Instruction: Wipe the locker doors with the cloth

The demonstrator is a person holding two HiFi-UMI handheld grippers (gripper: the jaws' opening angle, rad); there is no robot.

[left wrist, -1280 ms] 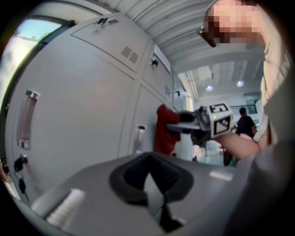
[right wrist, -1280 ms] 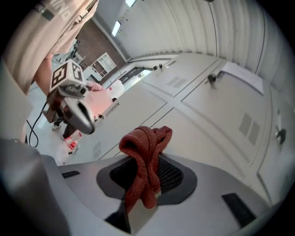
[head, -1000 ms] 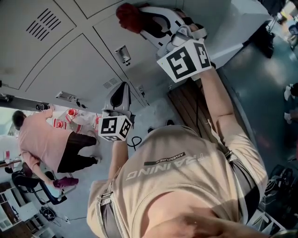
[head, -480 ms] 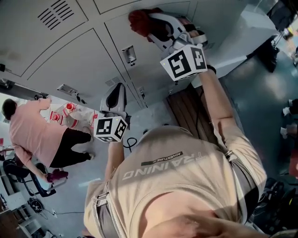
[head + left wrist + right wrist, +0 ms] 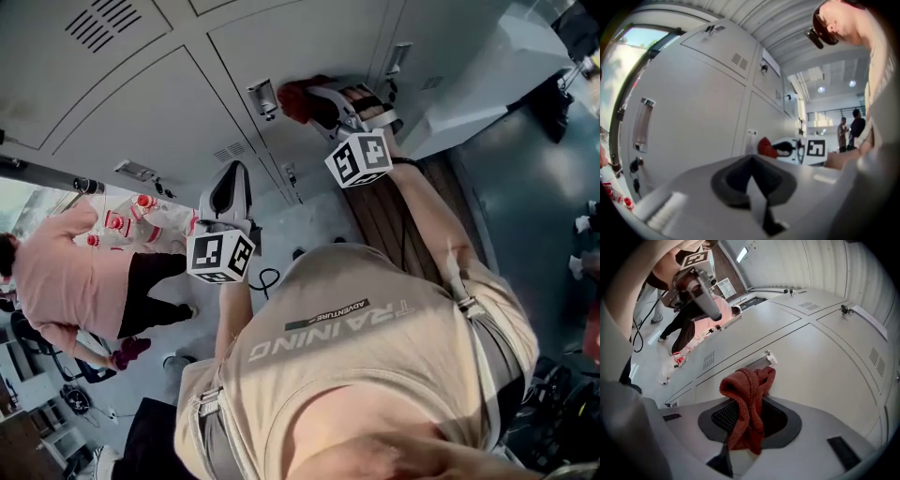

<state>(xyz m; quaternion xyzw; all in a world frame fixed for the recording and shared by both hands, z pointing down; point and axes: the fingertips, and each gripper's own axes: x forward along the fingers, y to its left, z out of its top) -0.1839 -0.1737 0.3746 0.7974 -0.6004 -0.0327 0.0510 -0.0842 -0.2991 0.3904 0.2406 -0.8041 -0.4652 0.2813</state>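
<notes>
Pressing a red cloth (image 5: 746,389) to a grey locker door (image 5: 141,112) with the right tongs (image 5: 317,103).

Gripping the cloth in the right tongs, clamped shut on its bunched folds, with a loose end draped back over the dark pads. Meeting the door, as far as can be told, just beside a metal handle (image 5: 262,97), with a small vent grille (image 5: 232,151) lower on the same door. Holding the left tongs (image 5: 751,164) fully closed on nothing, lower down and well apart from the cloth, pointed along the row of lockers. Reaching up with the right arm from a beige shirt (image 5: 375,366) printed with lettering. Off to the left, passing a person in a pink top (image 5: 61,277) bent over the pale floor (image 5: 178,328).
</notes>
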